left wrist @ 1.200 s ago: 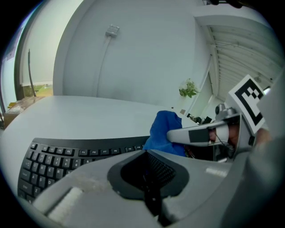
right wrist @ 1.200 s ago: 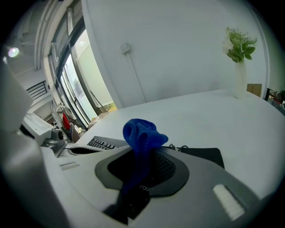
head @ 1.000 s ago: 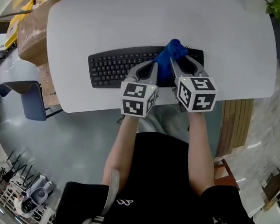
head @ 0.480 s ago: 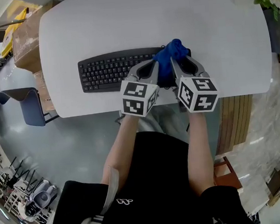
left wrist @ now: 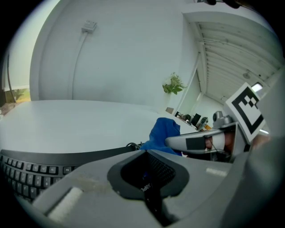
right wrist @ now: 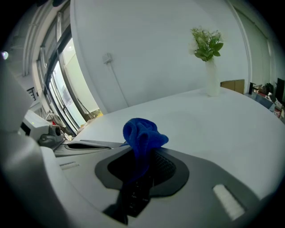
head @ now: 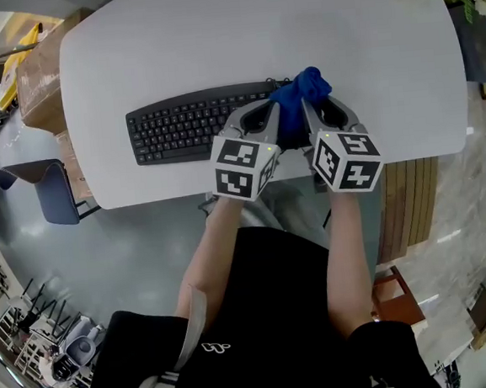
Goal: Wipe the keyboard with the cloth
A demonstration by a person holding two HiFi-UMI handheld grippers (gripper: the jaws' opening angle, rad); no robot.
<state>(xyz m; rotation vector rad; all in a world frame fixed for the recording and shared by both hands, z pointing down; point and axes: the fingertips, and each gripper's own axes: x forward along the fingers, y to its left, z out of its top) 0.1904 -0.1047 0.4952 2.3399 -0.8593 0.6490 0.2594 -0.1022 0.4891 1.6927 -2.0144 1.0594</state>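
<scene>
Right claw (right wrist: 149, 156): clamped on the blue cloth (right wrist: 141, 131). It's pinched low, so a loose bunch sticks up past the tips. The part hanging under the jaws is probably the wiping face.

Left claw (left wrist: 146, 156): jaws together, nothing visible between them. It sits just left of the right claw with its tips close beside the cloth. Looks like it's steadying, not gripping.

Keyboard (head: 182, 127): right end is directly under both claws, the rest runs off to the left of the left claw. The cloth sits over the right-end keys, but actual key contact isn't visible. My read is that the wipe is at that end, with most of the board to the left not yet covered.

White table (head: 213, 39) is beyond the tips. Plant (right wrist: 207, 44) is far ahead of the right claw, well clear.
</scene>
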